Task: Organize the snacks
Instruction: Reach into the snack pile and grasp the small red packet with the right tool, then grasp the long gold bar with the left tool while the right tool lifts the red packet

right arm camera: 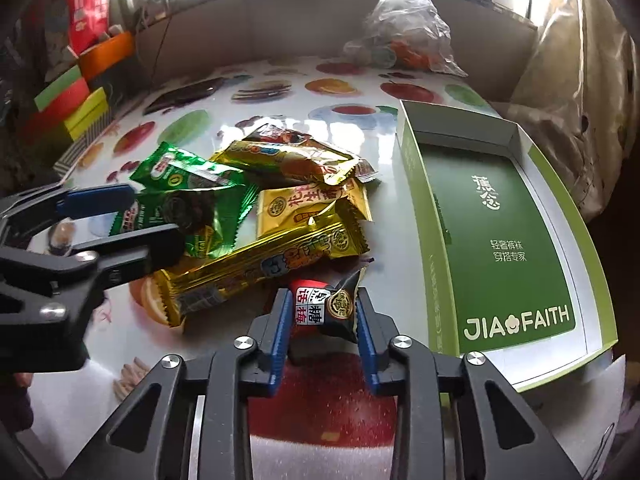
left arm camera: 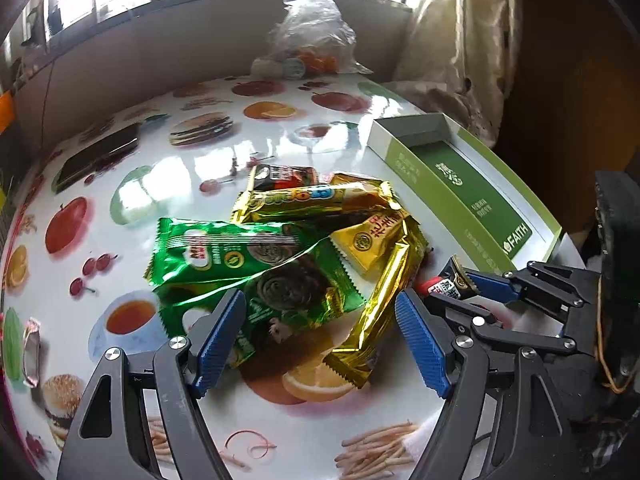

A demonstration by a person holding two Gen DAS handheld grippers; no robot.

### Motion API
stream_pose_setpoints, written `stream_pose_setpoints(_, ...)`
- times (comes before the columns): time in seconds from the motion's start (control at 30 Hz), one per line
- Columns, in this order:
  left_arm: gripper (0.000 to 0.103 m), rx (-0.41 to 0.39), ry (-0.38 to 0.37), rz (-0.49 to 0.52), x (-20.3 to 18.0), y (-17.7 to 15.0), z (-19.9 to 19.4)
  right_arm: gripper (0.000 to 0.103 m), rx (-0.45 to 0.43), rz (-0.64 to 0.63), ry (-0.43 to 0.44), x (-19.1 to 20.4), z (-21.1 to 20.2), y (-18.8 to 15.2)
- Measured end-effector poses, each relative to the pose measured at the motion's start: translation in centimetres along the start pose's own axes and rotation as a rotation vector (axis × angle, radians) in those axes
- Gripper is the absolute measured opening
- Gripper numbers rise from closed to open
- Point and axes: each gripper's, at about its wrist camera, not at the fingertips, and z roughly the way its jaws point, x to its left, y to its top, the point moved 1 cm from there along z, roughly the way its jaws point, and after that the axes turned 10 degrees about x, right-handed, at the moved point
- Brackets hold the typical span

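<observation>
The green box, open-topped with white rim and "JIA FAITH" lettering, lies with its long axis running away from the cameras, at the right of the fruit-print table. Just left of it sits the heap of snacks: two green packets lie crosswise, gold bars slant over them. The right gripper is clamped on a small black-and-red candy, at the heap's near edge. The left gripper stands spread wide over the green packets. A plastic bag sits far back.
</observation>
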Motion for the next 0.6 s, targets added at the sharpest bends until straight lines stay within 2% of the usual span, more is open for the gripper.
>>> stream_pose_setpoints(0.2, 0.078, 0.026, -0.017, 0.08, -1.6, 0.1, 0.8, 0.019, -0.017, 0.002, 0.028, -0.1, -1.2, -0.6)
stream_pose_setpoints(0.6, 0.078, 0.069, -0.014, 0.122, -2.8, 0.5, 3.0, 0.015, -0.027, 0.047, 0.037, -1.8, -3.0, -2.4)
